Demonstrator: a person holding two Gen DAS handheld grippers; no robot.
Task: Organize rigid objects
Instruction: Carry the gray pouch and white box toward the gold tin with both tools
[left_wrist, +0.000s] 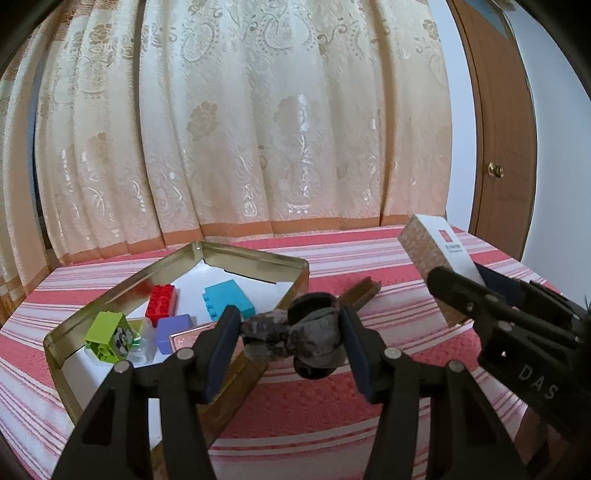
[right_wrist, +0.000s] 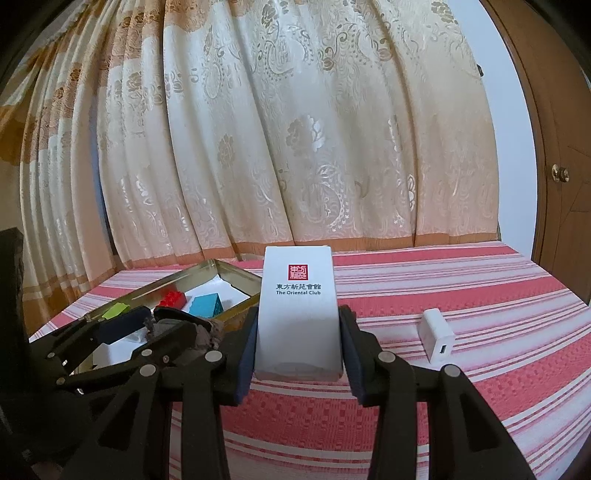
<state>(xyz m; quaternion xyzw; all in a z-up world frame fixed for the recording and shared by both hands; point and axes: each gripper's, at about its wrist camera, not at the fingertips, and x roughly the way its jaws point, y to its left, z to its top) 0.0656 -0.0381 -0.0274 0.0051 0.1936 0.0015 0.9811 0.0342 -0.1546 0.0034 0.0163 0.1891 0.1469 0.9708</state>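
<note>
My left gripper (left_wrist: 290, 338) is shut on a dark grey camouflage toy vehicle (left_wrist: 295, 332) with black wheels, held above the table just right of an open gold tin (left_wrist: 255, 258). The tin holds a red brick (left_wrist: 160, 304), a blue brick (left_wrist: 229, 302), a purple block (left_wrist: 173, 330) and a green block (left_wrist: 105, 334). My right gripper (right_wrist: 298, 354) is shut on a white "The Oriental Club" box (right_wrist: 297, 310), held upright above the table; it also shows at the right of the left wrist view (left_wrist: 436, 254). The left gripper appears at the left of the right wrist view (right_wrist: 162, 325).
A brown comb (left_wrist: 360, 291) lies on the red-and-white striped cloth (left_wrist: 369, 398) behind the toy. A white USB charger (right_wrist: 437, 338) lies to the right of the box. A cream curtain (left_wrist: 240, 129) hangs behind the table and a wooden door (left_wrist: 498, 129) stands at the right.
</note>
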